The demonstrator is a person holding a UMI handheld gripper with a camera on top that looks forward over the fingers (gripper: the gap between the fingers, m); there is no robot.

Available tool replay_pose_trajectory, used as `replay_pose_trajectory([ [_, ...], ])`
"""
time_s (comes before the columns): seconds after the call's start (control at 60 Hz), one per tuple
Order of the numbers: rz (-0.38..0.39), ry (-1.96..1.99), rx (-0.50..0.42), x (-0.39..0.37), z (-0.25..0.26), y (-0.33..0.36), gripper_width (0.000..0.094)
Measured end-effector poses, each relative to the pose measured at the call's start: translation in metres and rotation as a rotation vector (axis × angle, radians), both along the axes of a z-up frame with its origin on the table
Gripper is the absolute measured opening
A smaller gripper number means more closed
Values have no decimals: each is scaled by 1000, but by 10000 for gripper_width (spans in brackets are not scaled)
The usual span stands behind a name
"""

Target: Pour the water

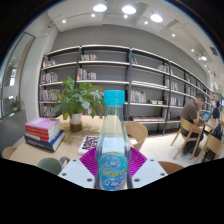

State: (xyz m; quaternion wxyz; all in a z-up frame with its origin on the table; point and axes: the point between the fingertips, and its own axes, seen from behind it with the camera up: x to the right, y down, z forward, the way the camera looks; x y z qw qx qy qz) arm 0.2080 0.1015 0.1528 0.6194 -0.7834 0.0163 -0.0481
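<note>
Your claw (112, 165) sits at the bottom centre of the frame with its two fingers closed in on the water bottle (112, 145), the magenta pads (90, 160) showing on either side of the label and hard against it, so I judge the bottle clamped rather than merely standing between them. You have it by the lower body, at the label, which keeps the blue cap (114, 98) and the neck free above the fingers; that is a sensible hold for pouring, since the mouth stays clear and the weight hangs close to the grip. The bottle stands upright in the centre of the frame, not yet tipped, and the cap looks to be still on, so by my reading the pour has not begun. At the lower left, just beside the fingers, a rounded dark rim (50, 165) shows; it may be the vessel you are to fill, but I cannot tell what it is. Further out, at left of centre, a stack of books (43, 130) lies on the table (70, 150) with a potted plant (75, 100) behind it. Across the back run long bookshelves (130, 75), and at the right edge a person (193, 112) sits among wooden chairs (187, 130), well apart from your work.
</note>
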Motion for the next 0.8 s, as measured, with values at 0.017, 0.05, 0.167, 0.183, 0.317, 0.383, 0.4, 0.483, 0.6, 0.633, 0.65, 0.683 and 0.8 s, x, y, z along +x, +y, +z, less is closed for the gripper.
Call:
replay_pose_trajectory([
  [0.017,-3,8,-2,-6,-9,5,365],
  [0.05,-1,24,-6,-5,-19,7,364],
  [0.167,16,26,-17,-6,-42,8,379],
  [0.183,19,31,-20,-7,-49,10,378],
  [0.317,9,50,5,-3,-50,-2,387],
  [0.383,3,60,8,-2,-51,-2,422],
  [0.4,2,62,8,-2,-51,-2,430],
  [0.483,-3,68,-2,-2,-52,-4,506],
  [0.6,-25,93,-58,0,-59,-15,728],
  [0.633,-34,94,-68,1,-59,-21,817],
  [0.65,-40,93,-73,1,-60,-25,834],
  [0.683,-46,87,-91,-1,-64,-33,840],
  [0.8,-54,63,-169,-15,-79,-82,826],
])
